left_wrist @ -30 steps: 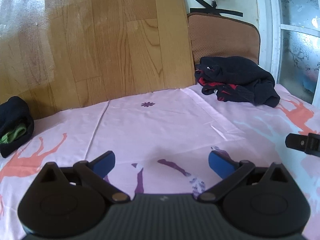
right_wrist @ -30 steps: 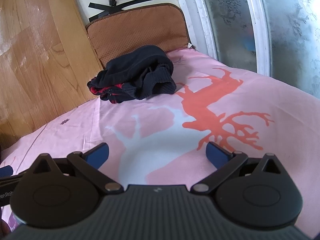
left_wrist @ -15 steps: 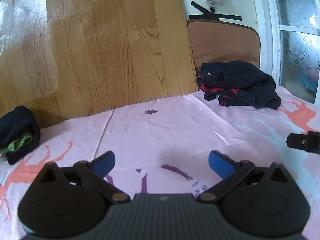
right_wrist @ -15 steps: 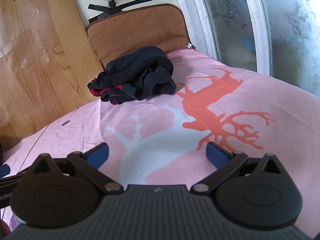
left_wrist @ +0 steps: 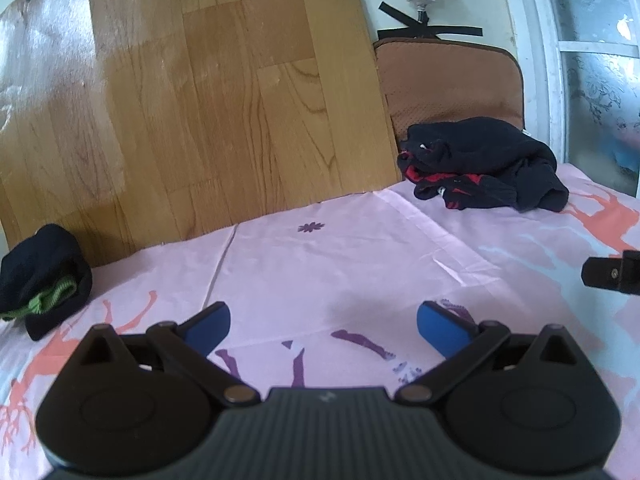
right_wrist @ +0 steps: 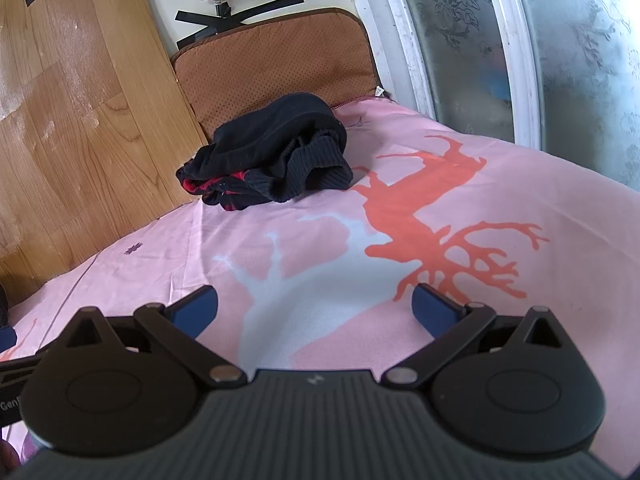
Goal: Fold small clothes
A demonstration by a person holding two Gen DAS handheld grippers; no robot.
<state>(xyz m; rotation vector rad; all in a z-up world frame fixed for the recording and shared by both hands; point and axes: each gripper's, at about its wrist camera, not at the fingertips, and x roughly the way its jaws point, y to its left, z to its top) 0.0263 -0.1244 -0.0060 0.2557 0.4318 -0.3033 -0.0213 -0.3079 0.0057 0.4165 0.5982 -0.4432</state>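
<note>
Both grippers, the left gripper (left_wrist: 323, 330) and the right gripper (right_wrist: 314, 312), hang wide apart and hold nothing above the pink sheet (right_wrist: 500, 200), likely because the dark heap of clothes (right_wrist: 276, 160) waits far back by the brown cushion (right_wrist: 272, 64).

Crumpled black-and-red clothes pile (left_wrist: 484, 168) (right_wrist: 272, 164) against brown cushion (left_wrist: 448, 76); folded black-green garment (left_wrist: 40, 280) far left.

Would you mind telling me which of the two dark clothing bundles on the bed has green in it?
The small dark bundle by the wooden panel shows a green band. The larger pile near the brown cushion shows red instead.
</note>
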